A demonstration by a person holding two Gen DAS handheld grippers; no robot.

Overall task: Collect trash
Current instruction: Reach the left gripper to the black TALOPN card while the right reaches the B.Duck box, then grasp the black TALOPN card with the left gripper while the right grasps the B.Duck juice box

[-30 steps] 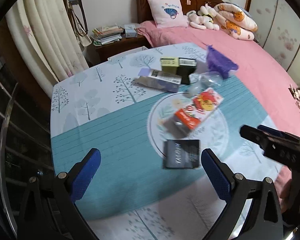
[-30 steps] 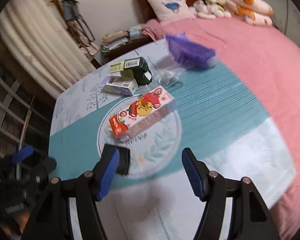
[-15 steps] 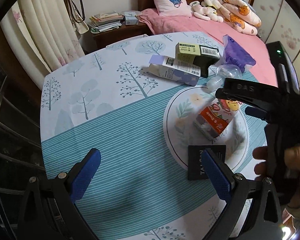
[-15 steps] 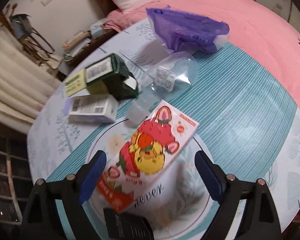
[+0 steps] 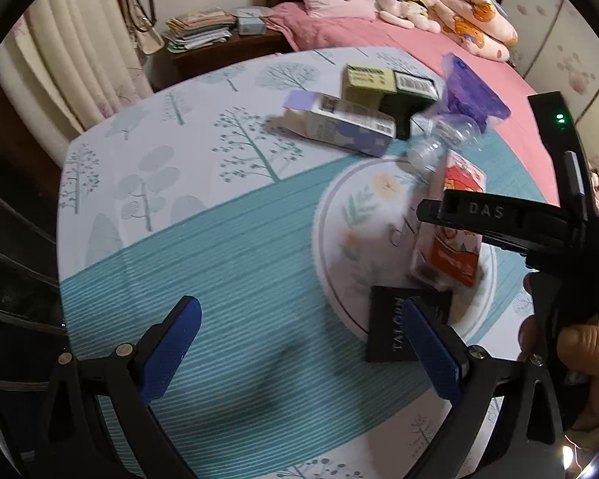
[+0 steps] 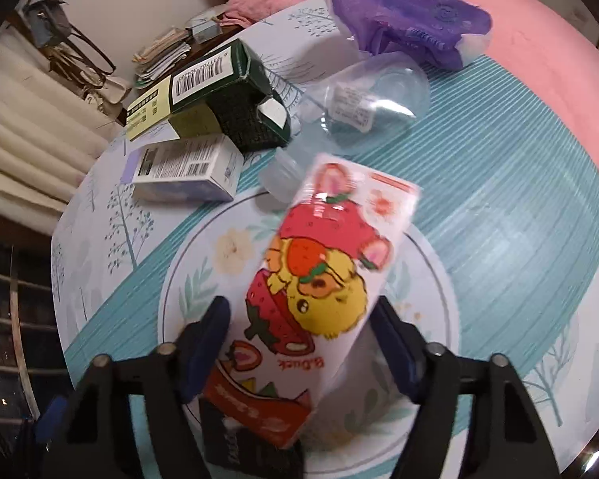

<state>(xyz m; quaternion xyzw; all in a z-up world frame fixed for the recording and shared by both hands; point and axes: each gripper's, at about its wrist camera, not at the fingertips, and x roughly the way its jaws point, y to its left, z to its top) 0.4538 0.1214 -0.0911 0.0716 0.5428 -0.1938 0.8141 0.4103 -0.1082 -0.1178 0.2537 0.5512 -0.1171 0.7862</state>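
A red-and-white carton with a strawberry duck (image 6: 319, 263) lies tilted between the fingers of my right gripper (image 6: 299, 319). Its jaws are closing, and the blue pads touch both long sides of the carton. In the left wrist view the same carton (image 5: 451, 239) stands on edge under the right gripper's black body (image 5: 499, 219). My left gripper (image 5: 299, 311) hangs open over the teal cloth with nothing between its fingers. A black packet (image 5: 387, 327) lies just beyond its right finger, partly under the carton.
A green box (image 6: 207, 80), a white-lilac box (image 6: 183, 167), a clear plastic bottle (image 6: 363, 103) and a purple bag (image 6: 399, 12) lie further back on the round table (image 5: 219, 239). A pink bed (image 5: 379, 28) stands behind. A person's hand (image 5: 587, 343) holds the right gripper.
The right gripper came down over the duck carton, opened wide, then narrowed onto its sides. The carton now stands tilted up. The left gripper sank a little toward the cloth, still open.
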